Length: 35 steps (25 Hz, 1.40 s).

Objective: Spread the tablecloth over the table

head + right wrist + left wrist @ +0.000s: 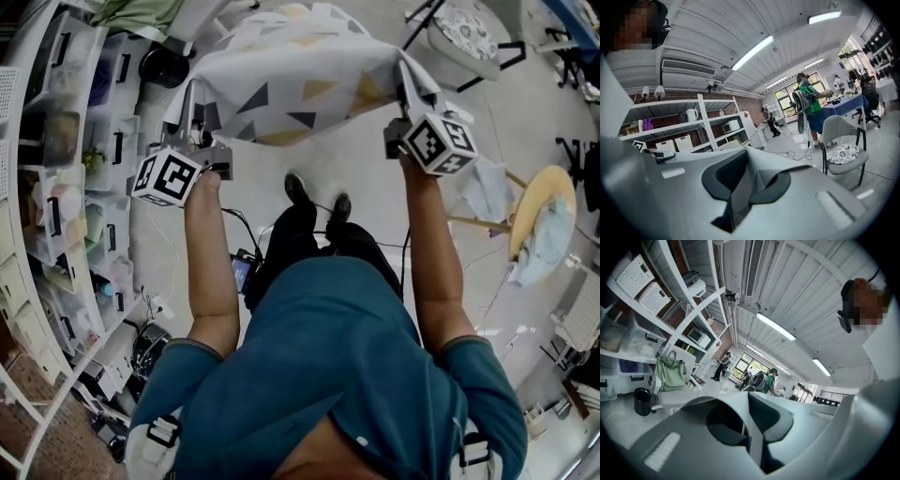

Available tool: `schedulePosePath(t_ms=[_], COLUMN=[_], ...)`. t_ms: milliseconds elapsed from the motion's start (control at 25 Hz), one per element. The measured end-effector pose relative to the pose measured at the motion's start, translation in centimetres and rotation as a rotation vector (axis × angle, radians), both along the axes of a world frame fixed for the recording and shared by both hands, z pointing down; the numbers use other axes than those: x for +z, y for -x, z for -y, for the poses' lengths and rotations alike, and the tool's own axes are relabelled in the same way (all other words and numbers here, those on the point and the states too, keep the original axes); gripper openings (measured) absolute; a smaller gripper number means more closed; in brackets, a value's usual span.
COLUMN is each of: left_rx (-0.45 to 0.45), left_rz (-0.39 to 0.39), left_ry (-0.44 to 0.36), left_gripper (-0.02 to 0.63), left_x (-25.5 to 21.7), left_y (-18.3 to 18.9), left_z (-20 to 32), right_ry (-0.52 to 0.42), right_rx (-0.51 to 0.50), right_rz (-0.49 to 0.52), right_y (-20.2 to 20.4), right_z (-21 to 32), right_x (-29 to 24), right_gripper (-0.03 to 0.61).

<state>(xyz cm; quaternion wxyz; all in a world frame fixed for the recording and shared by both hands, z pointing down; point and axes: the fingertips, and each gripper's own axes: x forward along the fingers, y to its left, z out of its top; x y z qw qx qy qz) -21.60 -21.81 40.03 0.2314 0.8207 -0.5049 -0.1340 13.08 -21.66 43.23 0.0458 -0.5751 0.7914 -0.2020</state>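
The tablecloth (300,75), white with scattered triangles, hangs spread in the upper middle of the head view, above the floor (356,178). Its near edge runs left to right across the frame, and the rest billows towards the top, beyond both sets of jaws. The left gripper (211,161) holds the near-left corner and the right gripper (401,131) the near-right. In each gripper view the jaws are pressed nearly together on a thin fold of cloth. No table shows under it, so the lowering likely depends on keeping that edge taut and square.
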Motion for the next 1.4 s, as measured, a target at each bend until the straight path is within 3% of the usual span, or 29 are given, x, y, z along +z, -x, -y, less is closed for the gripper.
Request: schedulePosePath(t_ms=[320,560,840,1040,1400], left_rx=[-0.022,-0.013,0.015,0.002,-0.013], left_rz=[-0.032,-0.026,-0.003,-0.040,-0.056], left_ry=[0.077,0.109,0.174,0.235,0.282], left_gripper=[0.012,0.012,0.015,0.018,0.021], left_x=[3.4,3.9,8.2,11.4,17.6], left_y=[-0.7,-0.8,-4.3,-4.4,-6.1], left_z=[-3.5,-3.1,-7.6,-9.1,-10.0], right_ry=[0.036,0.088,0.139,0.177,0.167], right_rx=[-0.036,-0.064,-0.074,-0.101,-0.091], right_rz=[0.023,0.071,0.145,0.137,0.025], right_y=[-0.9,-1.0,-4.5,-4.7,-6.1], right_z=[-1.5,-0.9,-4.8,-5.2,-4.7], right_x=[2.4,3.8,8.8,11.4,17.9], right_gripper=[0.032,0.034,0.035,0.035,0.038])
